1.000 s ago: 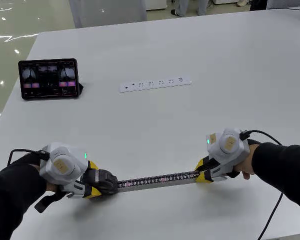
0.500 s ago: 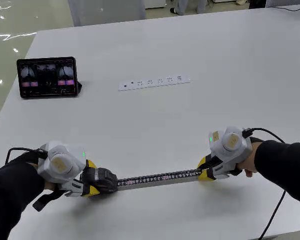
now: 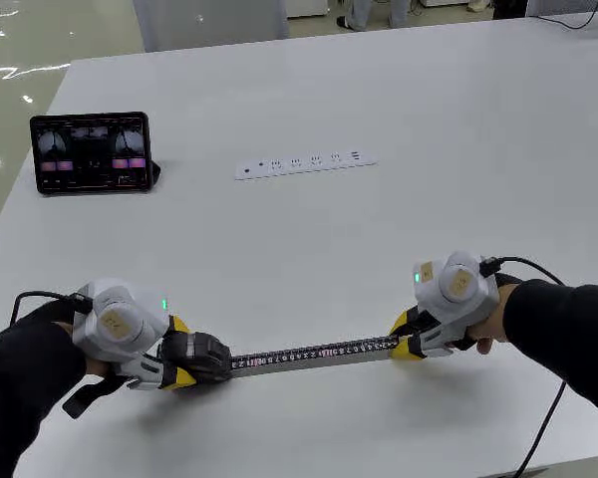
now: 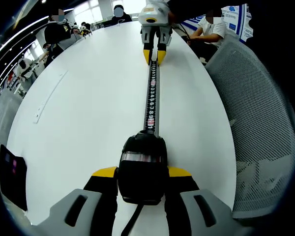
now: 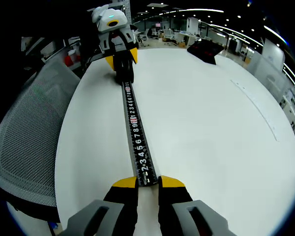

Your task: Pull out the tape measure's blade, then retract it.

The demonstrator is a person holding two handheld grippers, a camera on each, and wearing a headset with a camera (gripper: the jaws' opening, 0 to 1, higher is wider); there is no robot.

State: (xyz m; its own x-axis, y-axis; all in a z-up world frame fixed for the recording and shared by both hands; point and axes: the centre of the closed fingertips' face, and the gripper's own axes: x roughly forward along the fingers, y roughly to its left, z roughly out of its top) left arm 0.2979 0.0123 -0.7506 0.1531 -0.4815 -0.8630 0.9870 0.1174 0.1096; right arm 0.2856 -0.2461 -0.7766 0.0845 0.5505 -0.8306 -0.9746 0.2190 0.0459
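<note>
A black tape measure case (image 3: pixel 201 358) rests on the white table (image 3: pixel 309 239), clamped between the yellow-tipped fingers of my left gripper (image 3: pixel 184 360). In the left gripper view the case (image 4: pixel 143 167) sits between the jaws of my left gripper (image 4: pixel 142 172). Its dark blade (image 3: pixel 314 354) with white numbers stretches flat to the right, and my right gripper (image 3: pixel 401 336) is shut on its end. The right gripper view shows the blade (image 5: pixel 136 135) running away from my right gripper (image 5: pixel 148 182) toward the case (image 5: pixel 124 72). The blade (image 4: pixel 151 96) reaches the right gripper (image 4: pixel 154 53) in the left gripper view.
A tablet (image 3: pixel 92 152) with a lit screen stands at the back left. A white power strip (image 3: pixel 301 163) lies mid-table. A mesh chair (image 4: pixel 258 118) stands beside the near table edge, and people sit beyond the far end. A cable (image 3: pixel 550 403) trails from my right hand.
The head camera has shifted slightly. The right gripper has edged a little left, so the blade looks marginally shorter. The left gripper still holds the case.
</note>
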